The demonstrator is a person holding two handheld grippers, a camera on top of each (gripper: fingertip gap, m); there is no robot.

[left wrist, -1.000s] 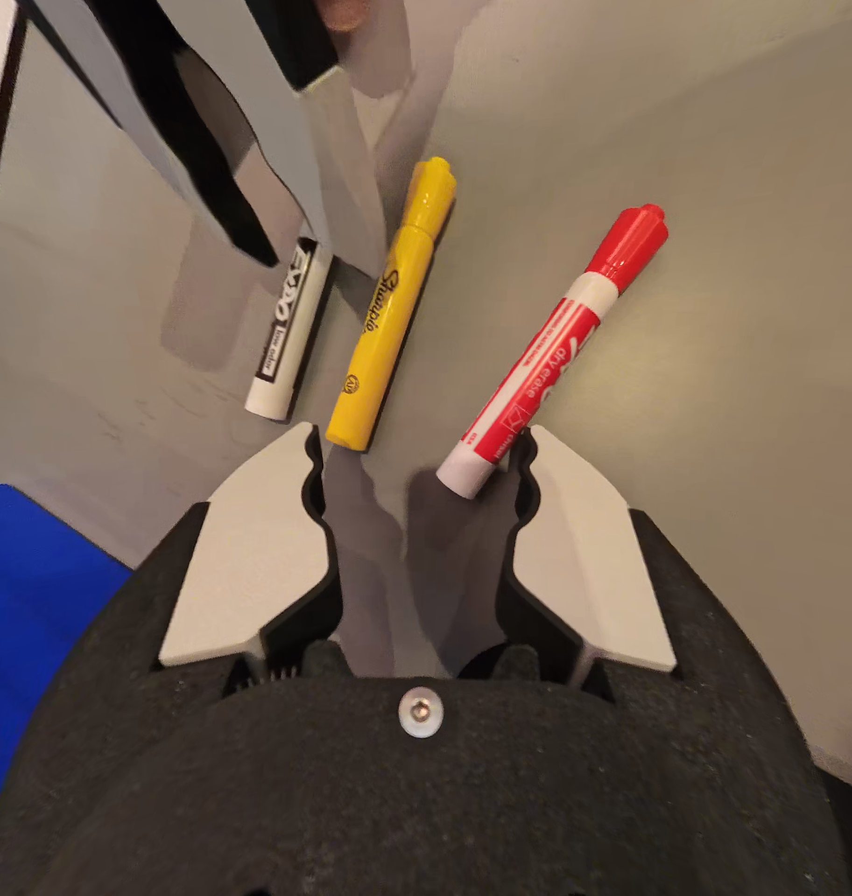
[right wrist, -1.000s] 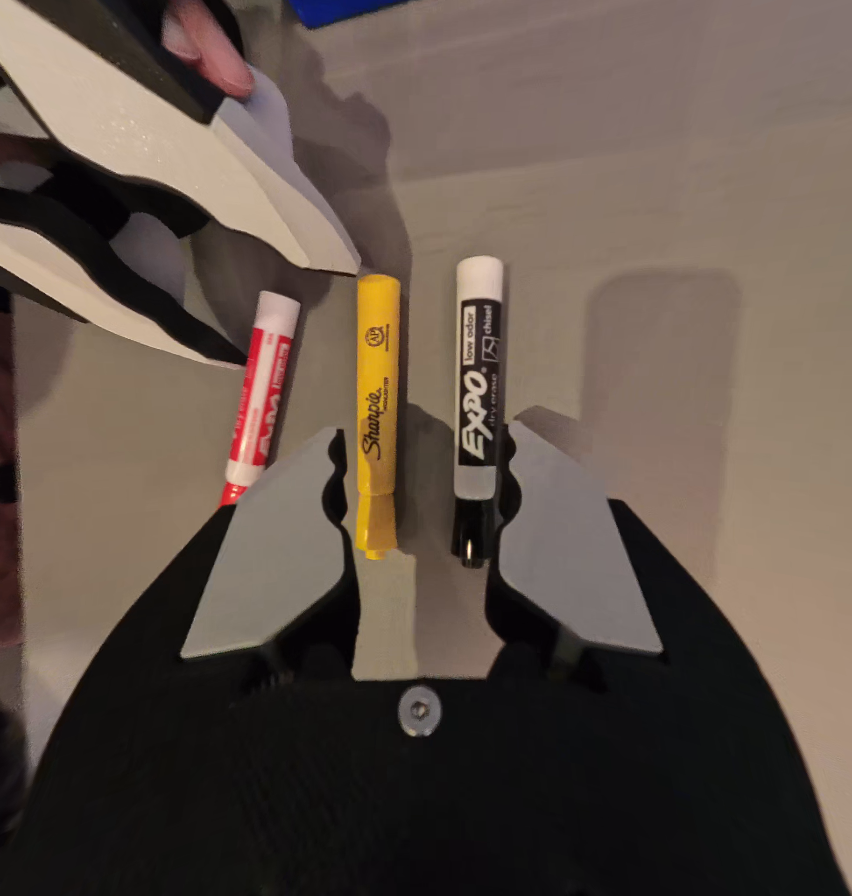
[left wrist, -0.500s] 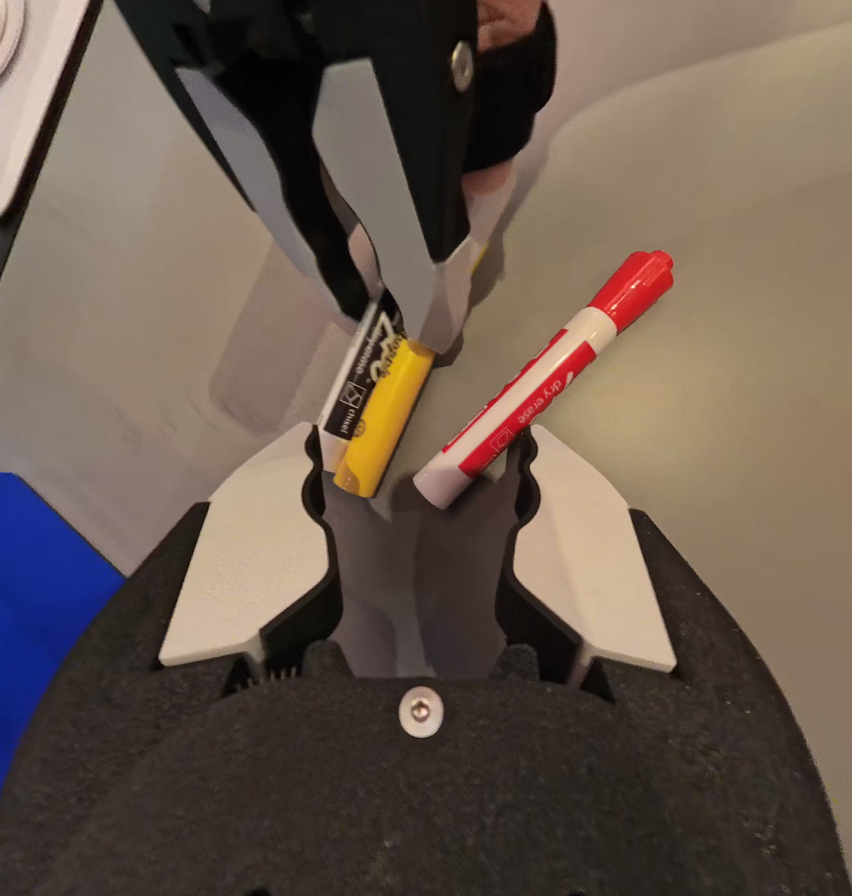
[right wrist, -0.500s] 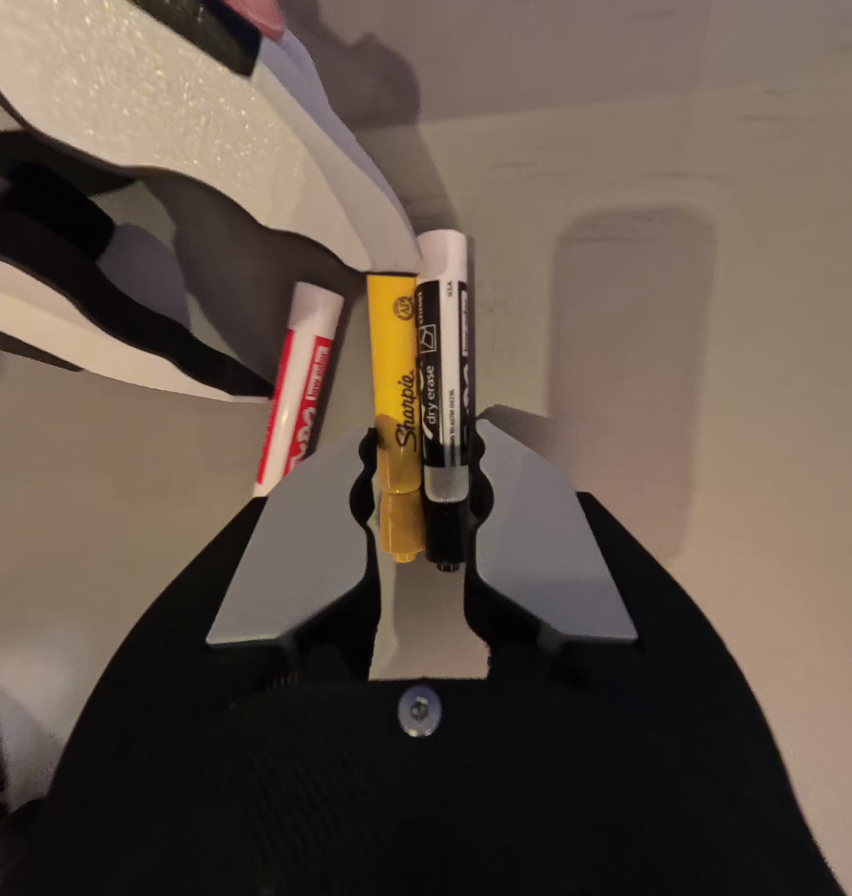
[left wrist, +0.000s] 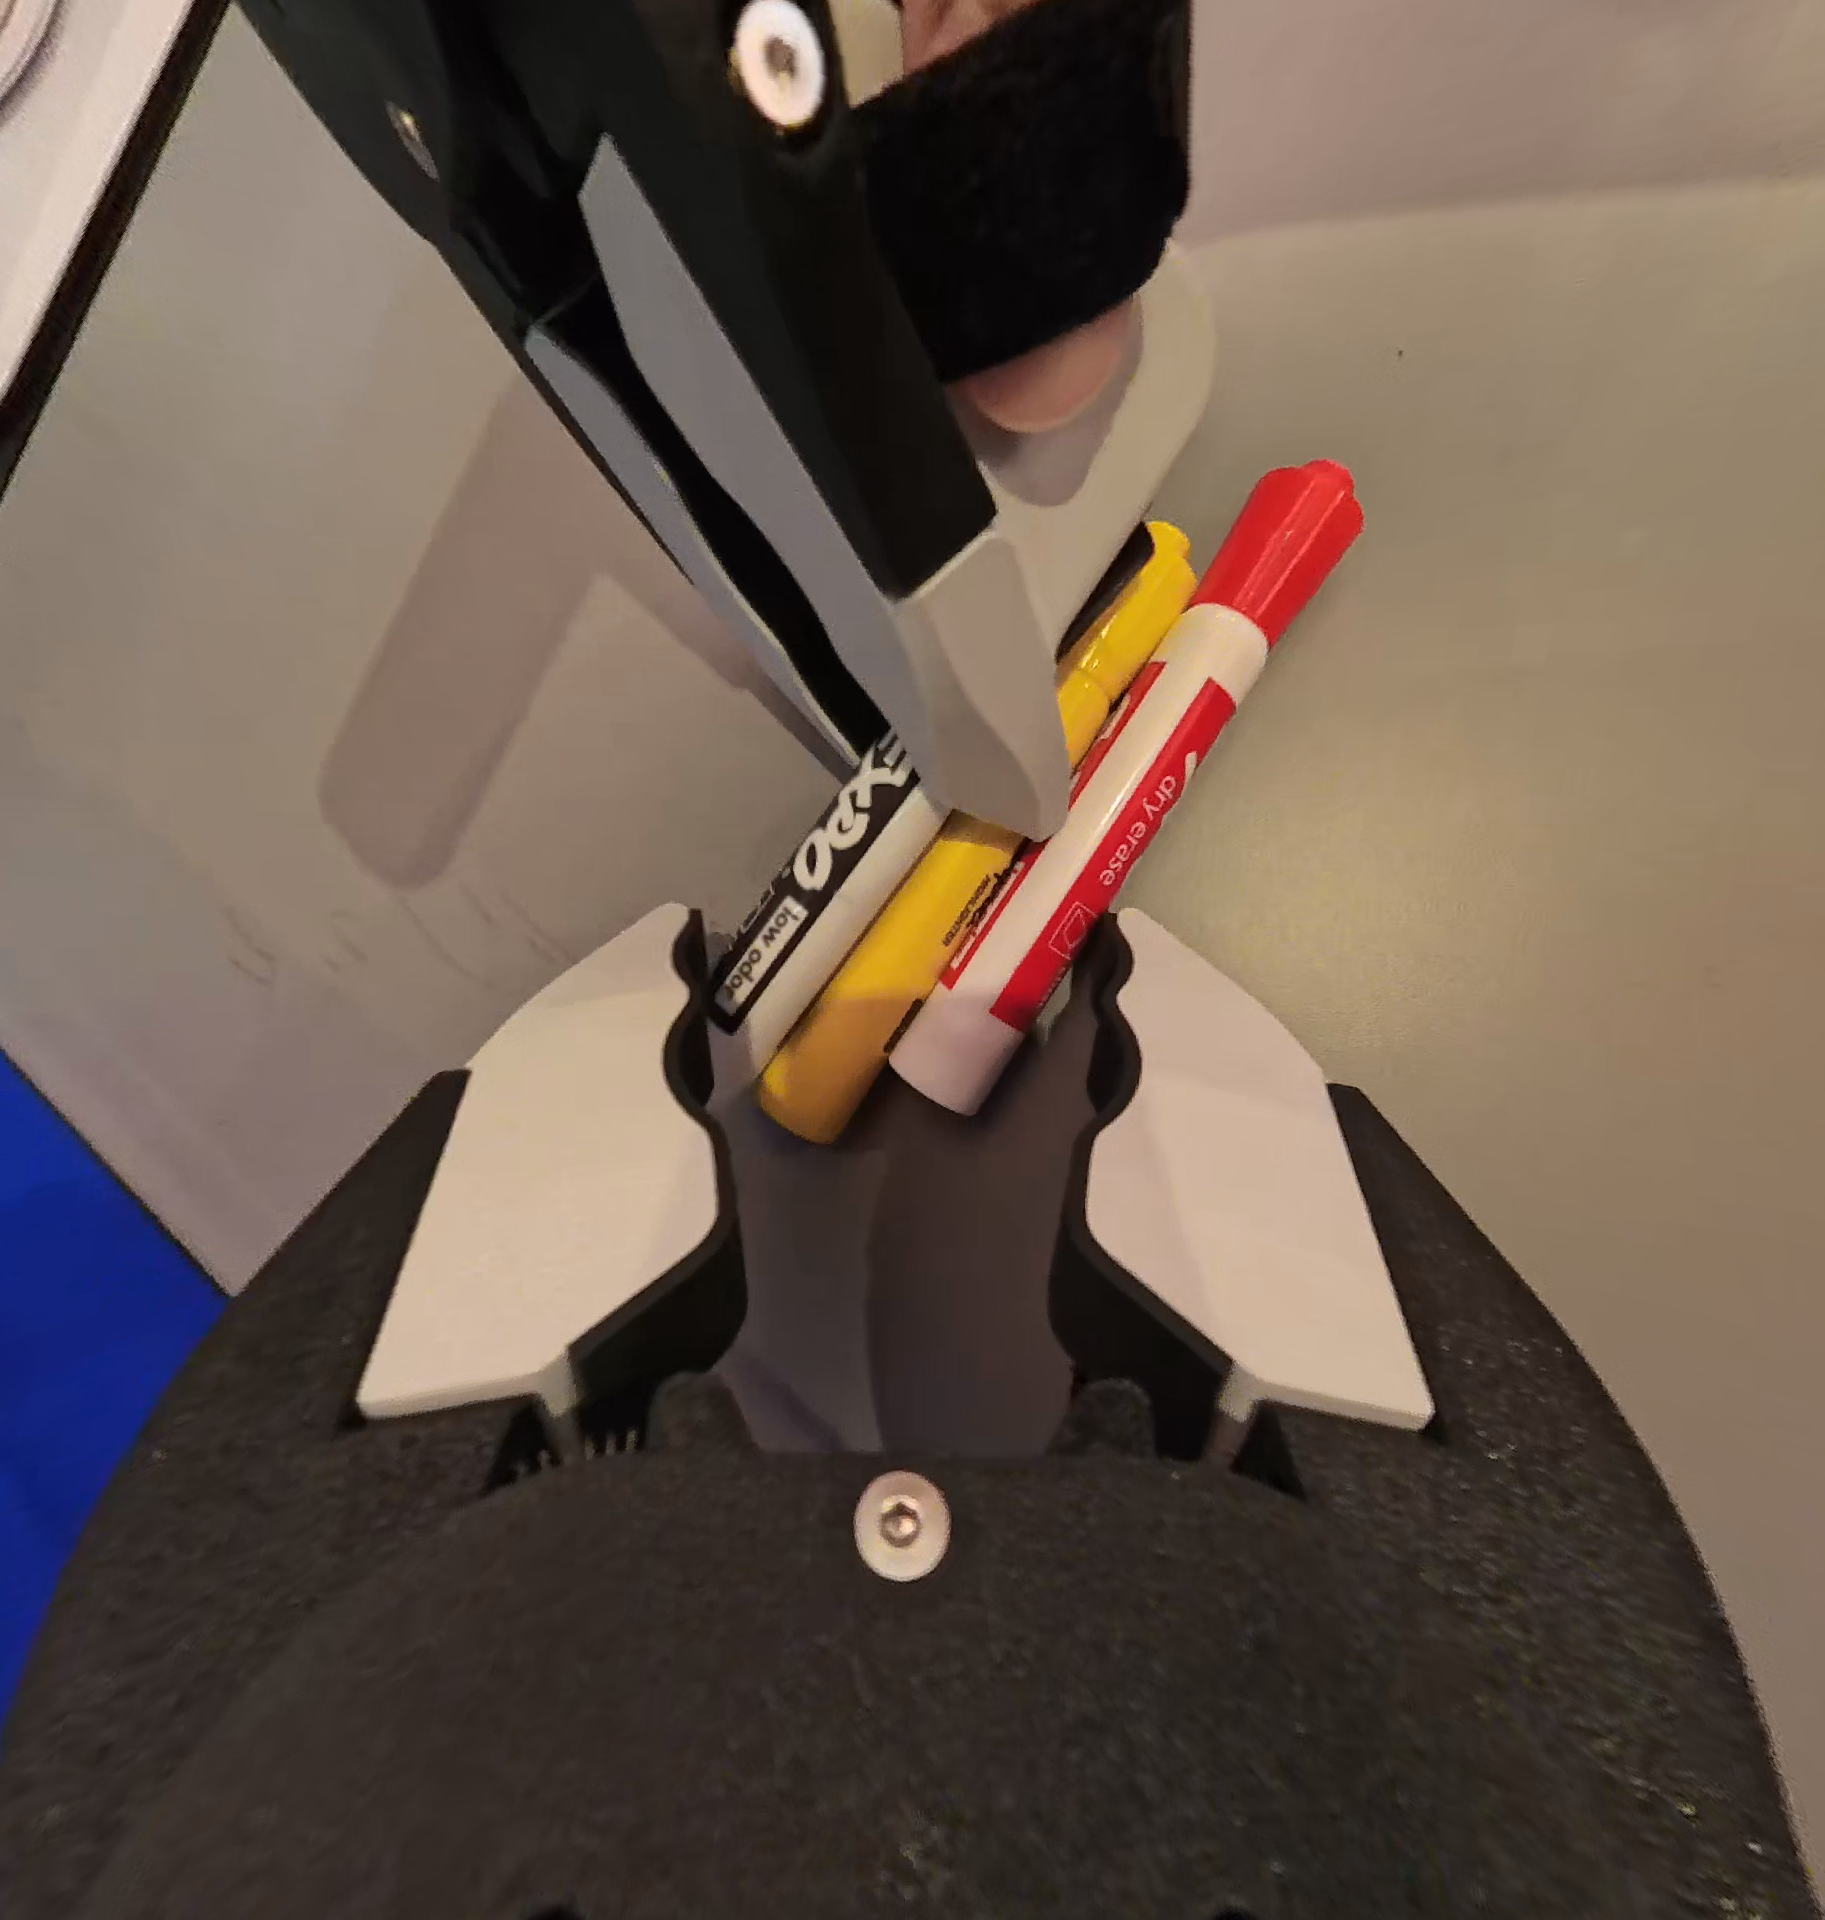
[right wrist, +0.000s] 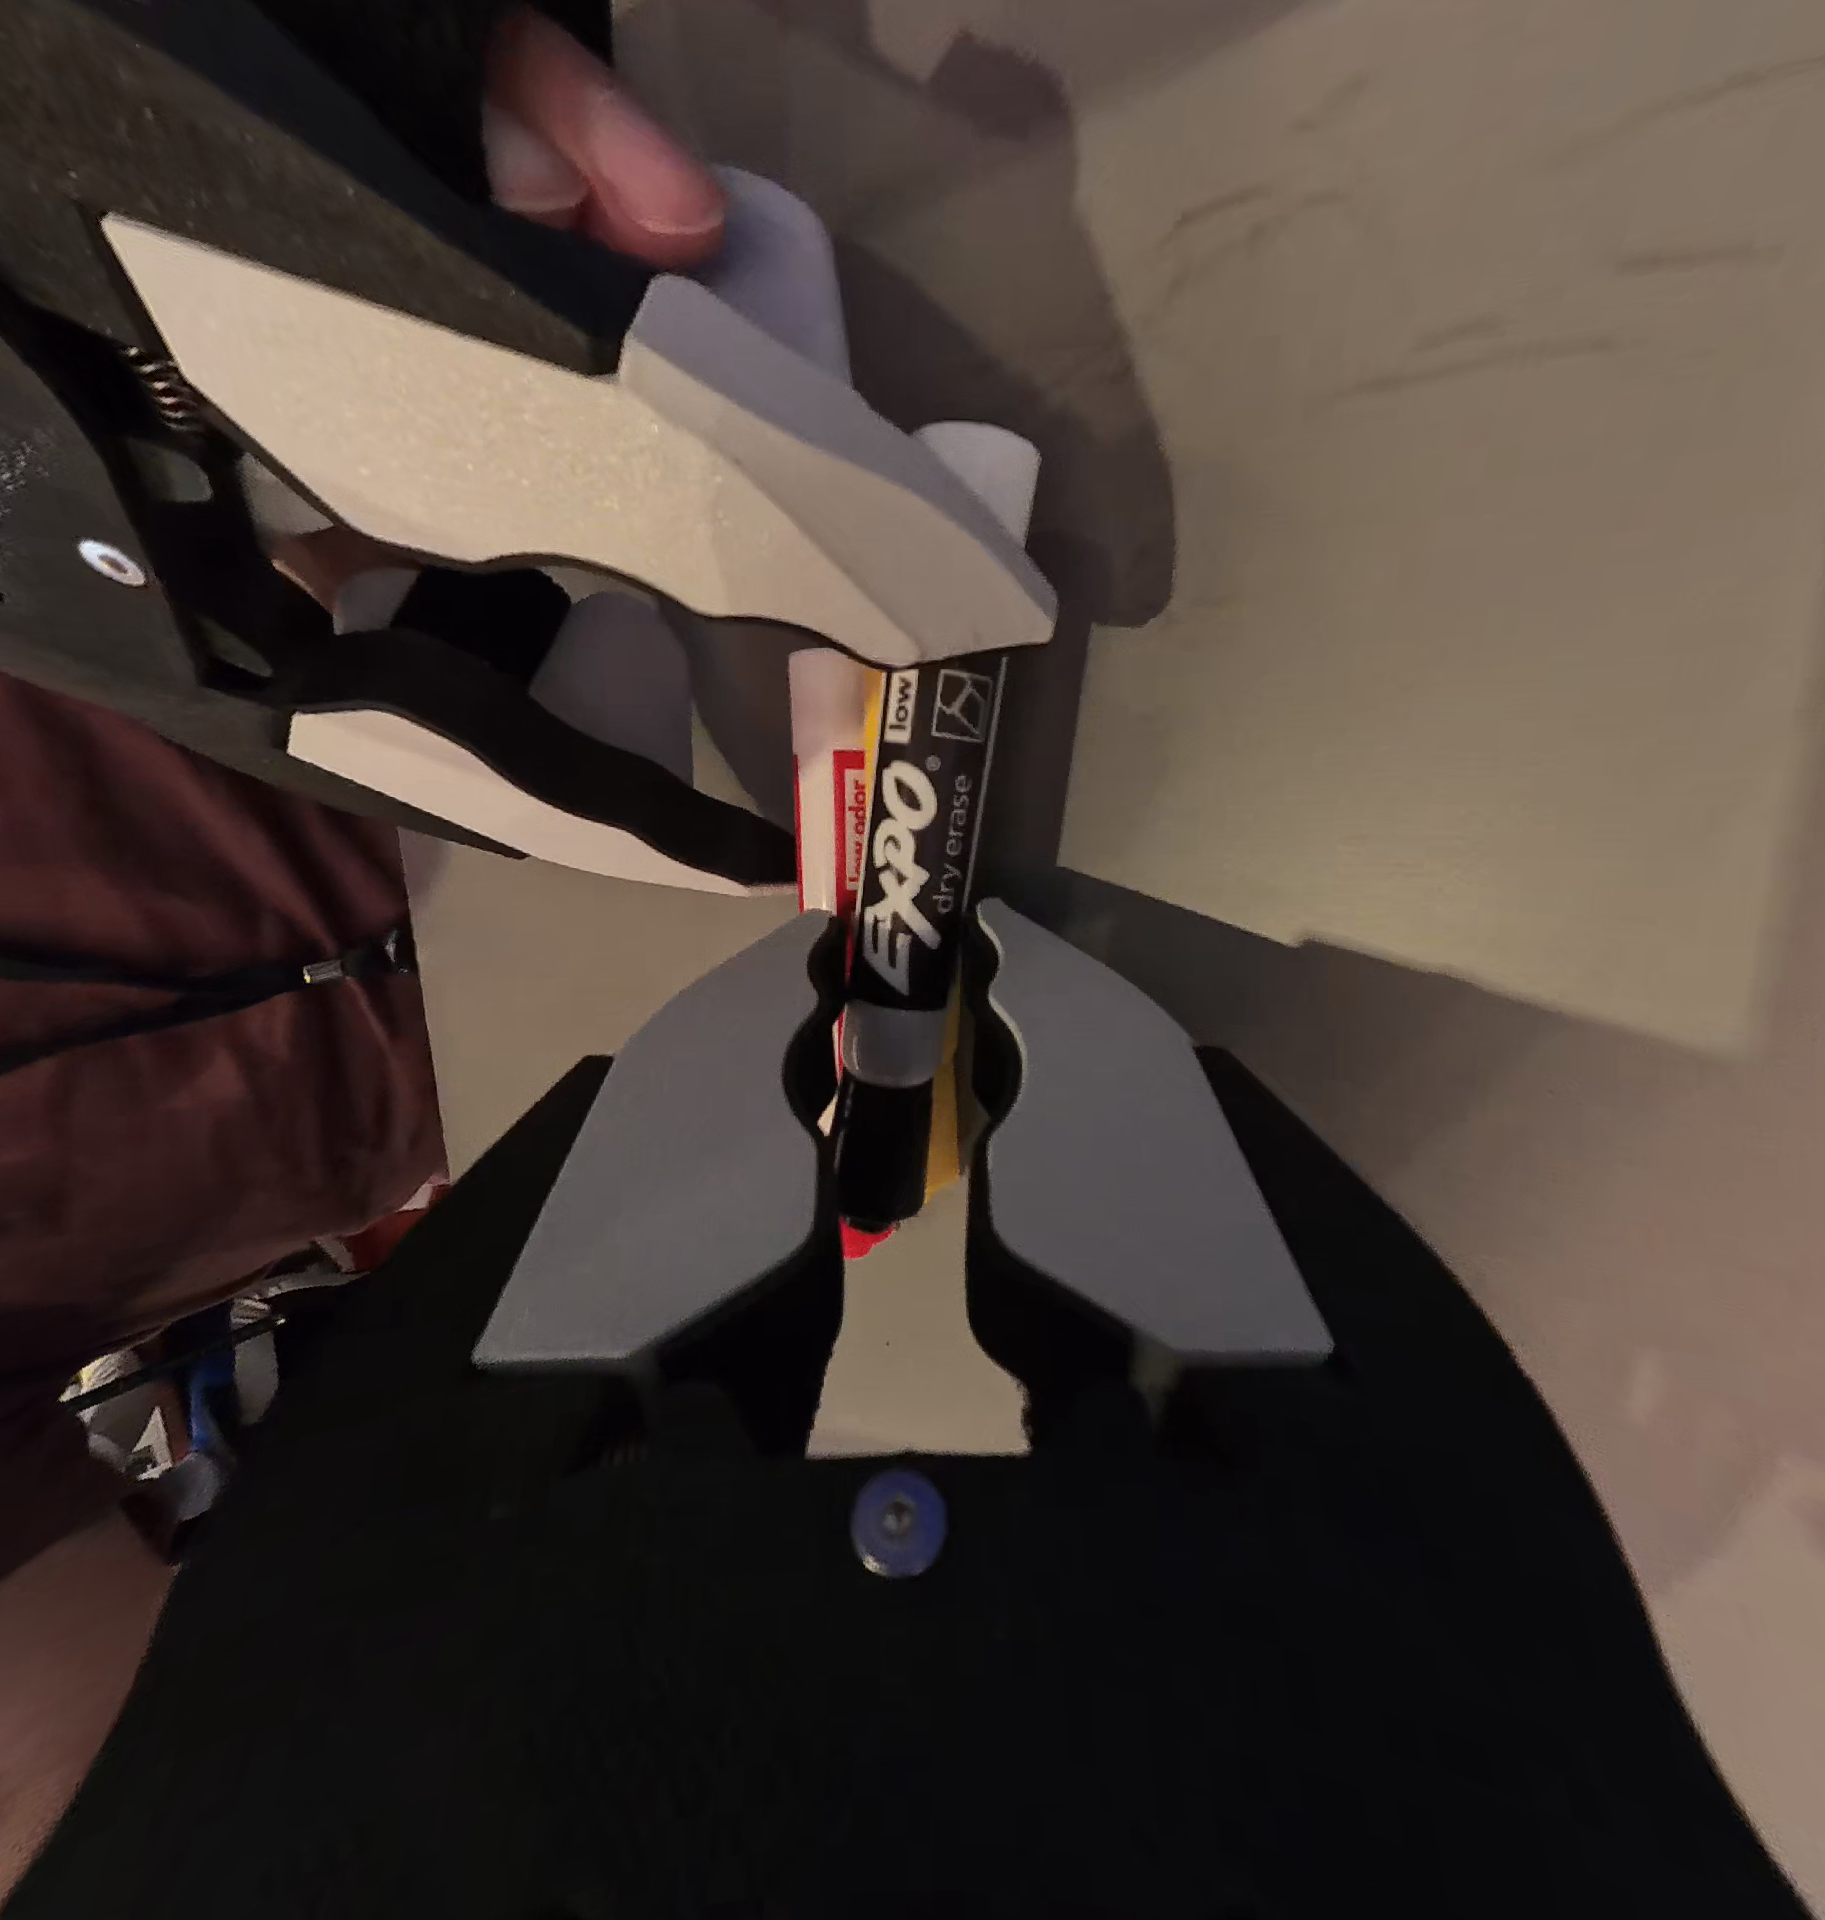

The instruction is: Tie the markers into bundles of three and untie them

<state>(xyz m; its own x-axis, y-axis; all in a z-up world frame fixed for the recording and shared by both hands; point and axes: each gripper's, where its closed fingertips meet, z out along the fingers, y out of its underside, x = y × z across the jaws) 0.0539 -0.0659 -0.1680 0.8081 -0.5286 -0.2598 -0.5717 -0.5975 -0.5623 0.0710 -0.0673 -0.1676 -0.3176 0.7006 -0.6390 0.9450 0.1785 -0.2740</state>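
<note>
- Where my left gripper (left wrist: pixel 897 997) looks out, its jaws stand spread, with the near ends of all three markers lying just between the tips and no pinch made.
- From the left the row runs black marker (left wrist: pixel 820 914), yellow marker (left wrist: pixel 887 997), red marker (left wrist: pixel 1126 810), side by side and touching, their long axes slanting from near left to far right over the pale table (left wrist: pixel 1562 727).
- My right gripper (left wrist: pixel 949 769) comes down from the far left and closes on the black and yellow barrels; whether the red one is inside that grip I cannot tell from here.
- Seen from the right gripper (right wrist: pixel 903 971), its jaws are pinching the bundle near the caps, the black marker (right wrist: pixel 913 883) on top, the red marker (right wrist: pixel 830 821) at its left, a sliver of the yellow marker (right wrist: pixel 947 1132) beneath.
- That view is blurred, yet the barrels plainly run straight away along my fingers.
- My left gripper (right wrist: pixel 908 769) shows at the far left, open around the far ends.
- I judge the markers are gathered but not tied; no band shows.
- What matters next: the free ends point into my left jaws, which are the nearer to take them.
</note>
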